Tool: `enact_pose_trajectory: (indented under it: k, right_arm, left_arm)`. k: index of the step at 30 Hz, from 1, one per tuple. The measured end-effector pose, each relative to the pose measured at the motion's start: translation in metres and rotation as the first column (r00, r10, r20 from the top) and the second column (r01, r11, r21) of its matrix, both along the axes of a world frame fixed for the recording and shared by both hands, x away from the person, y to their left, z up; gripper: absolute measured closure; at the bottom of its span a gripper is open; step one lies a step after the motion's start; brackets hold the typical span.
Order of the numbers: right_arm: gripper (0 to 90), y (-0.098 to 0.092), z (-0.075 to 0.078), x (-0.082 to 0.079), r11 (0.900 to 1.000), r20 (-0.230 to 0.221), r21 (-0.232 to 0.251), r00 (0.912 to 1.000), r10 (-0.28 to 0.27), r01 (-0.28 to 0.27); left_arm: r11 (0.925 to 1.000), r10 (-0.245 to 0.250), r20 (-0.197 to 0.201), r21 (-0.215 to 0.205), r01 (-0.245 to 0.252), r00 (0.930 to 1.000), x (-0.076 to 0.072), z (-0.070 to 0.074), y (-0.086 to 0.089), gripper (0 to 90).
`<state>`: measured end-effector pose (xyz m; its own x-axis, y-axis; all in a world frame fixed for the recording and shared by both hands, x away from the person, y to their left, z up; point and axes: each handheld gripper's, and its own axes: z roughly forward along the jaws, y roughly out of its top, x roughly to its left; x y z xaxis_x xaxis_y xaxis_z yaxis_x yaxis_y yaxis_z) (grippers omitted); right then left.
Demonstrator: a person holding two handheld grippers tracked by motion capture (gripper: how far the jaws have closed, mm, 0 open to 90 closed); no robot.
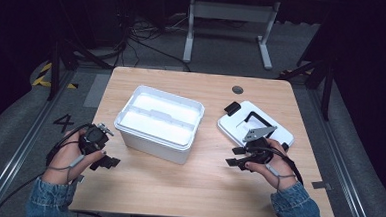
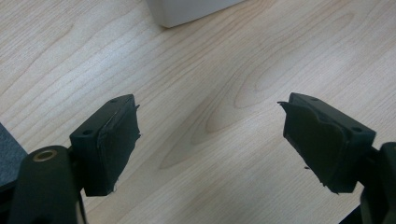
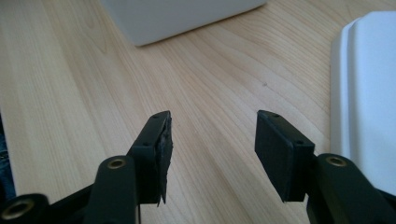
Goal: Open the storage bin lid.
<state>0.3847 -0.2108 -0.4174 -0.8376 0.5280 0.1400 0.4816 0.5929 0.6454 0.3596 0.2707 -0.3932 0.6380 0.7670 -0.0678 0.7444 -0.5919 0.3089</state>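
On table, white bin, lid beside.

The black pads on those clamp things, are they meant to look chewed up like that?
Probably not. The left gripper pads have ragged, torn edges, and one right gripper pad is frayed too. Both grippers are open and empty.

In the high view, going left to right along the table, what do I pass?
Left claw → open white box → right claw → white lid with black handle.
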Motion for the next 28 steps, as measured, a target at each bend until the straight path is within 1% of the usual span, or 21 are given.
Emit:
enact_pose_trajectory:
  k: [3,5,6,7,8,9,12,14,16,20,22,23,24,25,28]
  right_arm:
    - [47.5,0.002,-0.001,0.000,1.000,0.005,-0.006,1.0000,0.006,-0.006]
    - [47.6,0.004,-0.004,-0.002,1.000,0.009,-0.020,0.9998,0.016,-0.015]
    - [47.6,0.004,-0.006,-0.003,1.000,0.015,-0.006,0.9998,0.012,-0.012]
    - [47.6,0.004,-0.008,-0.003,1.000,0.019,0.011,0.9998,0.004,-0.004]
    - [47.7,0.005,-0.011,-0.004,1.000,0.019,0.019,0.9998,0.002,-0.002]
    - [47.7,0.006,-0.015,-0.004,1.000,0.019,0.014,0.9998,0.003,-0.003]
    - [47.7,0.008,-0.022,-0.006,1.000,0.042,-0.013,0.9991,-0.001,0.001]
    - [47.6,0.009,-0.026,-0.007,1.000,0.055,-0.016,0.9985,0.004,-0.003]
    - [47.6,0.009,-0.029,-0.009,1.000,0.056,-0.006,0.9984,0.005,-0.005]
    - [47.3,0.010,-0.036,-0.012,1.000,0.070,-0.012,0.9975,0.009,-0.009]
    - [47.2,0.011,-0.039,-0.014,1.000,0.084,-0.012,0.9964,0.012,-0.011]
    - [47.2,0.012,-0.040,-0.015,1.000,0.084,-0.010,0.9964,0.009,-0.008]
    - [46.9,0.012,-0.041,-0.016,1.000,0.088,-0.011,0.9960,0.012,-0.012]
    - [46.8,0.013,-0.043,-0.017,1.000,0.092,-0.013,0.9956,0.017,-0.016]
    - [46.2,0.013,-0.046,-0.019,0.999,0.100,-0.033,0.9949,0.014,-0.011]
  left_arm:
    - [1.0000,0.003,-0.002,-0.001,-0.003,1.0000,0.000,0.000,0.000,19.1]
    - [1.0000,0.008,-0.008,-0.004,-0.008,0.9999,0.000,-0.001,0.000,19.1]
    - [1.0000,0.000,-0.001,-0.005,0.000,1.0000,0.001,-0.001,0.000,19.1]
    - [1.0000,-0.002,0.000,-0.002,0.002,1.0000,0.001,-0.002,0.000,19.1]
    - [1.0000,-0.003,-0.004,-0.001,0.003,1.0000,0.001,-0.002,0.001,19.1]
    - [1.0000,-0.003,-0.005,-0.002,0.003,1.0000,0.001,-0.002,0.001,19.1]
    - [1.0000,0.002,-0.003,-0.006,-0.002,1.0000,0.001,-0.002,0.001,19.1]
    - [1.0000,0.001,-0.002,-0.005,-0.001,1.0000,0.002,-0.002,0.001,19.1]
    - [1.0000,0.001,-0.007,-0.005,-0.001,1.0000,0.002,-0.003,0.001,19.1]
    - [1.0000,-0.001,-0.012,-0.005,0.001,0.9999,0.003,-0.004,0.001,19.1]
    - [1.0000,0.002,-0.011,-0.007,-0.002,0.9999,0.003,-0.003,0.002,19.1]
    - [1.0000,0.000,-0.003,0.000,0.000,1.0000,0.003,-0.003,0.002,19.0]
    - [1.0000,0.000,-0.003,0.001,0.000,1.0000,0.003,-0.003,0.003,18.9]
    - [1.0000,0.003,-0.011,-0.003,-0.003,0.9999,0.003,-0.003,0.002,18.7]
    - [1.0000,0.001,-0.015,-0.001,-0.001,0.9999,0.003,-0.004,0.002,18.4]
